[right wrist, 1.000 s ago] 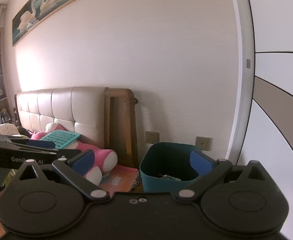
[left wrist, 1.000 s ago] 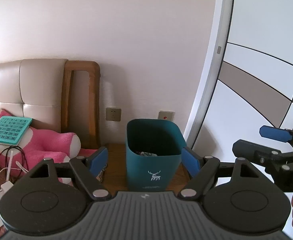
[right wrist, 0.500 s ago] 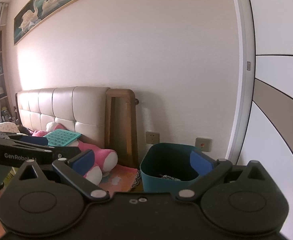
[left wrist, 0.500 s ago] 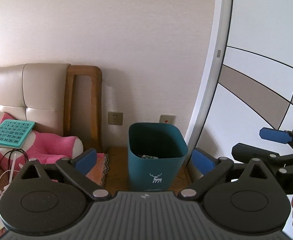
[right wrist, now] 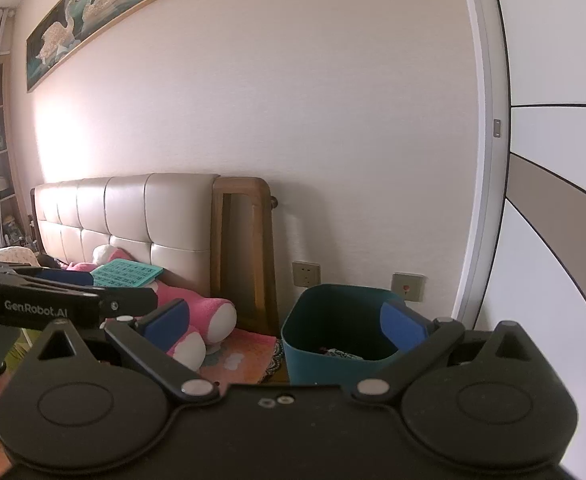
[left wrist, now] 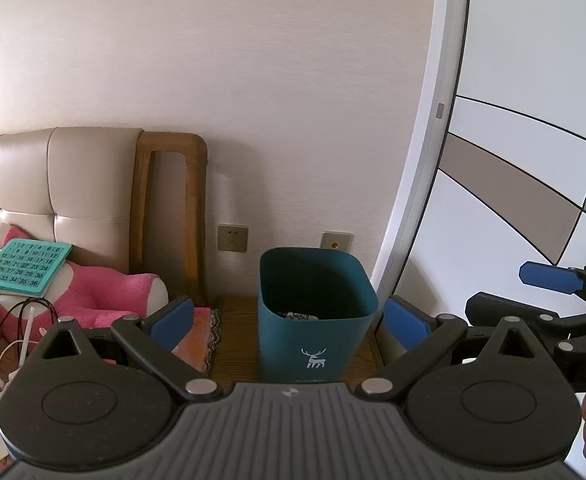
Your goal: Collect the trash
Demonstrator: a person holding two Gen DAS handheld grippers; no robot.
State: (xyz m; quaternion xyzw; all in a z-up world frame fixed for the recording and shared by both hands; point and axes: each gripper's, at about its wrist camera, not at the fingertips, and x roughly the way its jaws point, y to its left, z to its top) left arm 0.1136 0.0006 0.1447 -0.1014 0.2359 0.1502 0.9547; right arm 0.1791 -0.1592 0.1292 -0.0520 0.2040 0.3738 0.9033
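My left wrist camera looks forward along my left gripper [left wrist: 289, 322], level and facing the wall, with the teal bin [left wrist: 315, 320] near at 12 o'clock between my spread blue pads. My right gripper [left wrist: 553, 280] pokes in at 3 o'clock. My right wrist camera sits off to the right, facing the same wall, angled a bit leftward, and rides higher: the swan painting [right wrist: 109, 20] shows at 10 o'clock. There the bin [right wrist: 333, 332] sits at 6 o'clock, my left gripper [right wrist: 65, 300] at 9 o'clock. Both views share bin, headboard [left wrist: 65, 184], pink plush [right wrist: 197, 316], wall sockets [left wrist: 233, 238] and door frame [left wrist: 421, 200].
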